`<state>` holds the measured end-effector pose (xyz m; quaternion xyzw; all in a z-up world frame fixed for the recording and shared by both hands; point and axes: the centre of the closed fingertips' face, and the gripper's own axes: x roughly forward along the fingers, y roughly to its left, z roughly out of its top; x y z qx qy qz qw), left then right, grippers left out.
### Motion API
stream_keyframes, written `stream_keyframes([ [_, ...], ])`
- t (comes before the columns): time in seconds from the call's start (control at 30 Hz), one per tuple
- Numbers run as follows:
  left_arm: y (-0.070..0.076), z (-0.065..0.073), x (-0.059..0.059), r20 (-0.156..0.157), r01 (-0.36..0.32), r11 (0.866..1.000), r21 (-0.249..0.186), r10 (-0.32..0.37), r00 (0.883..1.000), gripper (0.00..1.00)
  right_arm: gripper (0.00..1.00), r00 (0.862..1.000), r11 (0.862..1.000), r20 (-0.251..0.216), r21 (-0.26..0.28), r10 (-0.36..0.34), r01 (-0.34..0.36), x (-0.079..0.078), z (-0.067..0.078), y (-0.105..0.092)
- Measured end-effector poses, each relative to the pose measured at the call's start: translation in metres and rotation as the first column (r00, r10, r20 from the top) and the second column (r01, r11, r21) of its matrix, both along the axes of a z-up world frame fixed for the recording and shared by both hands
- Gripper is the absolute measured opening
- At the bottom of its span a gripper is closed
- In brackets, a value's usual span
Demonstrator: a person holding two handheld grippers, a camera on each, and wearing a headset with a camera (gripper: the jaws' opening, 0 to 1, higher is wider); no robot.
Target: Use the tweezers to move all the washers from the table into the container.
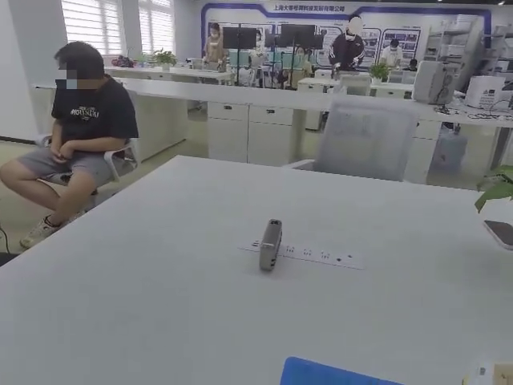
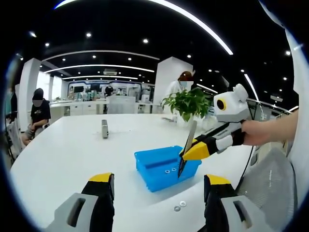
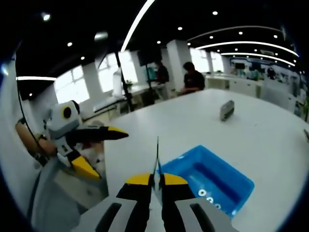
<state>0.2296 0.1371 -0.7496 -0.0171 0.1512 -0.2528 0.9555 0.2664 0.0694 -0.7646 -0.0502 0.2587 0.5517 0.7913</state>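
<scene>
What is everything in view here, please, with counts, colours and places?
container: one, blue, on the white table.
washers in container: at least two, silver, on its floor.
washers on table: two, silver, near the container's front.
tweezers: one, silver, tips down over the container.
power strip: one, white, mid-table, with a grey adapter on it.
plant: one, green, behind the container.
seated person: one, dark shirt, beyond the table.
left tool: one, yellow-tipped, open, facing the container.
right tool: one, yellow-tipped, shut on the tweezers.

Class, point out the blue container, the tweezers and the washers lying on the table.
Blue container [image 2: 150,180], left gripper view, front wall.
Tweezers [image 2: 191,131], left gripper view, upper shaft.
Washers on the table [image 2: 182,203], left gripper view, the right-hand washer.
</scene>
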Motion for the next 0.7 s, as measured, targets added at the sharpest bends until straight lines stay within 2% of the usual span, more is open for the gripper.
stream_keyframes([
  [0.27,0.000,0.001,0.000,0.002,-0.002,1.000,-0.003,0.002,1.000,0.77,0.04,0.996,0.998,-0.084,-0.046,0.036,-0.040,-0.023,-0.034,0.002],
  [0.4,0.000,0.001,0.000,0.002,-0.001,1.000,-0.002,0.001,1.000,0.77,0.04,0.993,0.997,-0.111,-0.056,0.039,-0.045,-0.027,-0.047,0.001],
  [0.7,0.000,0.000,0.000,0.000,-0.001,1.000,0.001,0.001,1.000,0.77,0.04,0.989,0.996,-0.142,-0.067,0.048,-0.058,-0.035,-0.056,0.005],
])
